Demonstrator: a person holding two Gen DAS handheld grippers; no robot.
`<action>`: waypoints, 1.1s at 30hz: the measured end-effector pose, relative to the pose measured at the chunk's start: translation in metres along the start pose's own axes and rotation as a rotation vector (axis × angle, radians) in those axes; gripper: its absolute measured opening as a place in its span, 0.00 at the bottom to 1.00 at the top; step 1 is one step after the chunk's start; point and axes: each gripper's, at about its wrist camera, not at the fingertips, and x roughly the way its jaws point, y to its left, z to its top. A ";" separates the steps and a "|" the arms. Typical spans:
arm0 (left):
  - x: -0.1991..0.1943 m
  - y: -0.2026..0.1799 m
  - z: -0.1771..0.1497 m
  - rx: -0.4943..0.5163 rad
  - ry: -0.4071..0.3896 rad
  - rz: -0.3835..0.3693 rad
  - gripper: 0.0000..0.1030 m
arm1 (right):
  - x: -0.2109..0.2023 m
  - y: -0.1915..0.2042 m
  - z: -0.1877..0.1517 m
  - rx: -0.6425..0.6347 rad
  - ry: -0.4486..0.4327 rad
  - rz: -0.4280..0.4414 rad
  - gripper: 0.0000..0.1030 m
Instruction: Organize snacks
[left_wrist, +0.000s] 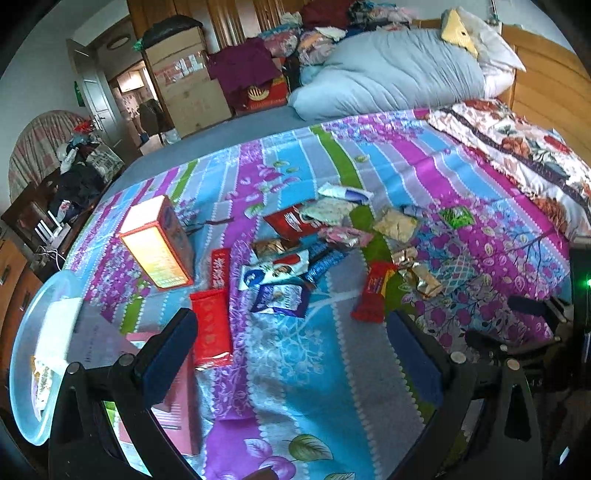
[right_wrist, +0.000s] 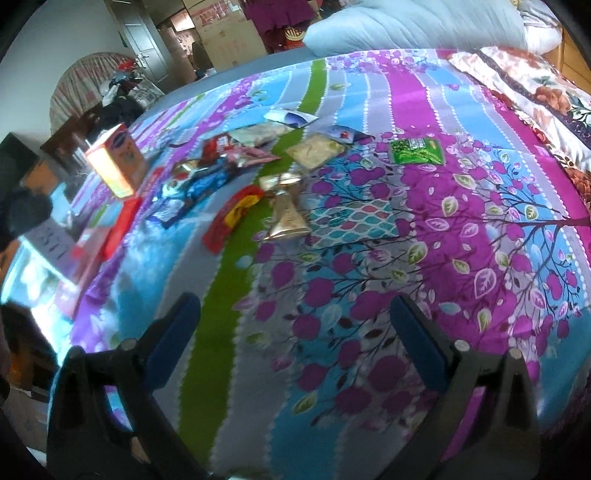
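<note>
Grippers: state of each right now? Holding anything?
Left tool: open, holding nothing, above the bedspread.
Right tool: open, holding nothing.

Floral bedsheet (right_wrist: 461, 229), grey duvet (left_wrist: 388, 74), cardboard box (left_wrist: 192, 85), door (left_wrist: 92, 96).

A scatter of snack packets (left_wrist: 325, 243) lay on the bedsheet (left_wrist: 424, 173) near the middle of the bed. To their left stood an upright carton (left_wrist: 159, 243), and nearer the camera from it a flat packet (left_wrist: 211, 332) lay beside a low box (left_wrist: 177, 406). Further left, at the bed's edge, sat a clear tub (left_wrist: 26, 343) with something inside it. One packet (right_wrist: 417, 150) lay apart, to the right of the heap. Behind the snacks a rolled duvet (left_wrist: 388, 74) lay across the bed, with a pillow (left_wrist: 491, 40) at its right end and piled clothes (left_wrist: 332, 26) behind it. A folded quilt (left_wrist: 517, 147) lay along the right side.
</note>
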 end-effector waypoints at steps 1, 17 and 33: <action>0.006 -0.003 -0.001 0.002 0.011 -0.004 0.99 | 0.005 -0.003 0.001 -0.001 0.008 -0.013 1.00; 0.139 -0.014 -0.053 -0.126 0.224 -0.055 0.99 | 0.070 -0.010 0.010 -0.113 -0.042 -0.177 1.00; 0.154 -0.006 -0.071 -0.196 0.092 -0.071 1.00 | 0.072 -0.008 0.011 -0.129 -0.044 -0.202 1.00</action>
